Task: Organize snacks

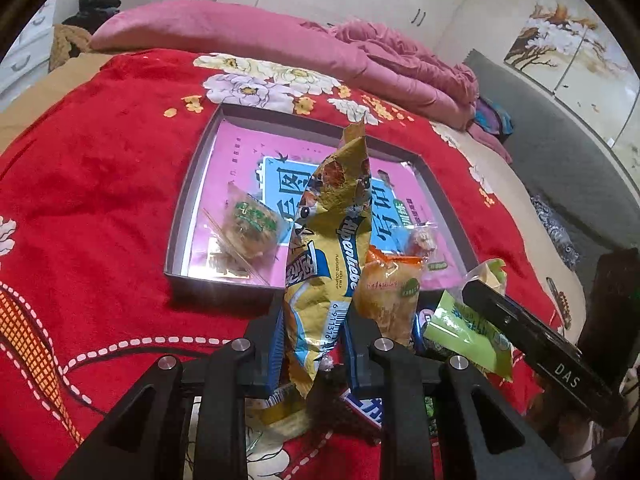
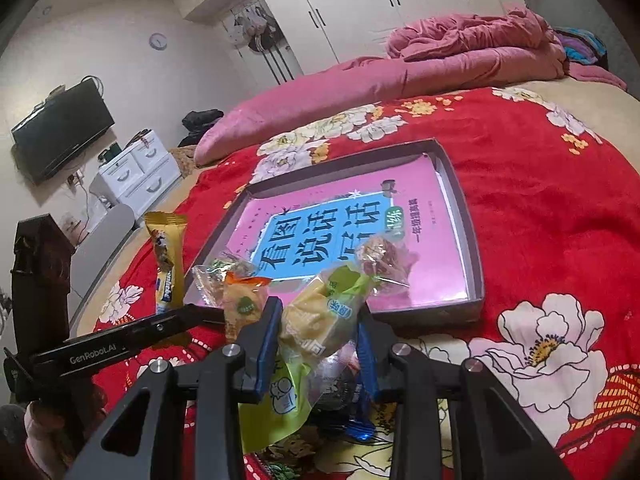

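My left gripper (image 1: 314, 320) is shut on a gold Alpenliebe candy bag (image 1: 334, 232), held upright before the near edge of a shallow grey box (image 1: 188, 184) lined with a pink book. My right gripper (image 2: 318, 320) is shut on a green-and-clear pastry packet (image 2: 316, 316), near the box's front edge (image 2: 440, 312). The gold bag also shows in the right wrist view (image 2: 166, 256). In the box lie a clear cookie packet (image 1: 248, 228) and a small wrapped sweet (image 1: 420, 240). An orange packet (image 1: 386, 292) sits at the box's near edge.
The box rests on a red floral blanket (image 1: 100, 184) on a bed. Pink quilts (image 1: 280, 44) lie piled behind it. More wrappers, blue and white (image 1: 364, 404), lie under the grippers. A dresser (image 2: 136, 172) and TV (image 2: 60, 132) stand at the left.
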Action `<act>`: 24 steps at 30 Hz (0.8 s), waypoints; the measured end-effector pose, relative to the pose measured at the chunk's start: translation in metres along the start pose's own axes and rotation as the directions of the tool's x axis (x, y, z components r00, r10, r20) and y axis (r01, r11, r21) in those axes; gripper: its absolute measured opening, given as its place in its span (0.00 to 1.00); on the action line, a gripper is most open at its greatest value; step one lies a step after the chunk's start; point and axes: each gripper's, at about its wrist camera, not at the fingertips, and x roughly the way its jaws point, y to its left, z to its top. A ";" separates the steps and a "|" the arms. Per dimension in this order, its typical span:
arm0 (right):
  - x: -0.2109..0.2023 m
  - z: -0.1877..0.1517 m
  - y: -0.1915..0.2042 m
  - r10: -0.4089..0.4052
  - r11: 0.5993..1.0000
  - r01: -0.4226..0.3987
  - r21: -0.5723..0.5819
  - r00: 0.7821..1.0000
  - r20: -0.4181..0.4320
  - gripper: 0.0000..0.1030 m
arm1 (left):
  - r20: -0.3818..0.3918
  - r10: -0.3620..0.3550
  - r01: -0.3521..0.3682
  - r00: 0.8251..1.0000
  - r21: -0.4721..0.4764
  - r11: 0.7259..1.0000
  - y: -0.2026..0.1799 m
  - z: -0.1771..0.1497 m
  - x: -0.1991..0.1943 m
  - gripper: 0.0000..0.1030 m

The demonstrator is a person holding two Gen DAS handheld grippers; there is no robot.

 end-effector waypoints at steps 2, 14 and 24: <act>-0.002 0.001 0.004 0.014 1.000 -0.014 -0.012 1.000 0.011 0.34 | 0.014 -0.006 0.006 1.000 -0.010 1.000 0.001 0.000 -0.003 0.24; -0.009 -0.001 0.041 0.093 0.984 -0.087 -0.158 0.995 0.033 0.34 | 0.108 0.025 -0.027 0.994 0.017 0.999 -0.008 0.004 -0.018 0.24; -0.012 0.004 0.037 0.078 0.989 -0.068 -0.131 0.994 0.071 0.34 | 0.143 0.044 -0.053 0.989 0.059 0.997 -0.020 0.006 -0.023 0.24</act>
